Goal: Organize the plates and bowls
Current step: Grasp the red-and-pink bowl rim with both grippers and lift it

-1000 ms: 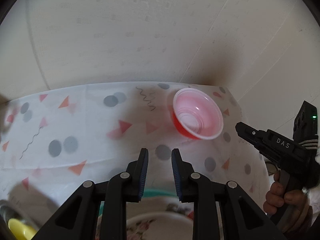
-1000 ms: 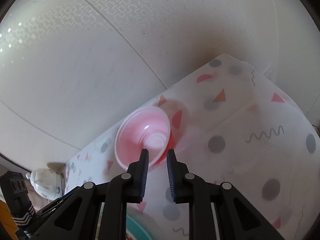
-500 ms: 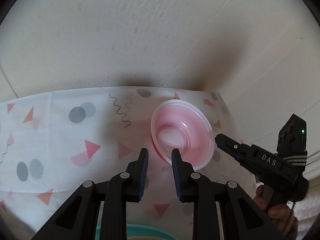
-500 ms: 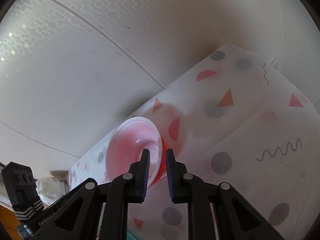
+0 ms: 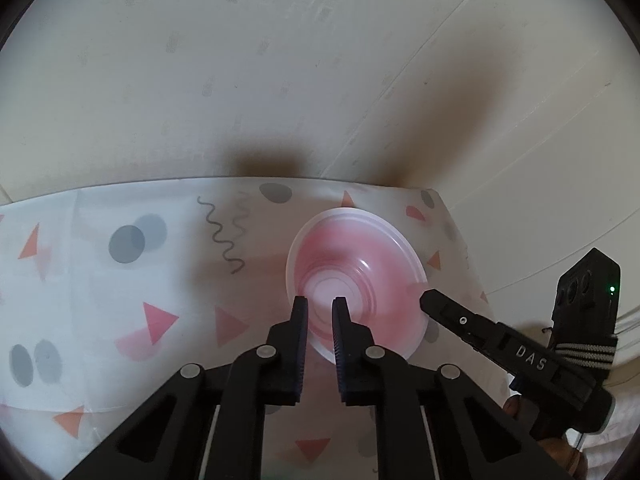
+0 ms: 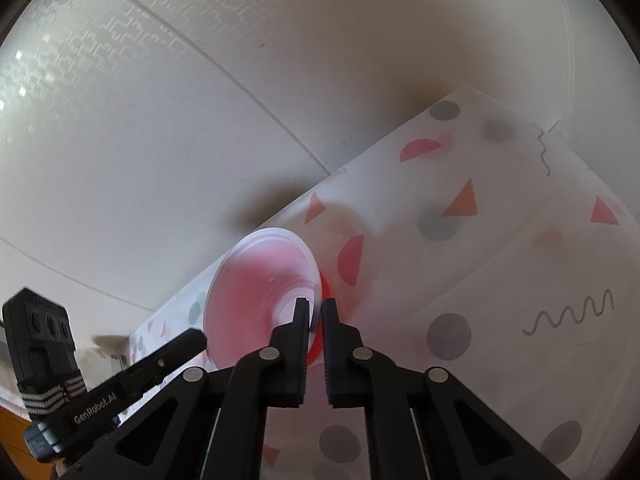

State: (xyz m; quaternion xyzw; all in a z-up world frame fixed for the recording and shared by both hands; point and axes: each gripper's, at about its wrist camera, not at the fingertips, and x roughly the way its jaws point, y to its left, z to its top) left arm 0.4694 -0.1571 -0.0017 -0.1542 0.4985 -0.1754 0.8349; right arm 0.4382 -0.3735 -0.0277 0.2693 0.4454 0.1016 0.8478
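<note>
Tablecloth; right view only: bowl rim pinched.

A table covered by a white cloth printed with grey dots, pink and orange triangles and dark squiggles carries the things. Its far edge meets a pale wall. A red bowl with a white rim sits directly on the cloth toward 1 o'clock in the left wrist view, near the far right corner, and toward 9 o'clock in the right wrist view.
</note>
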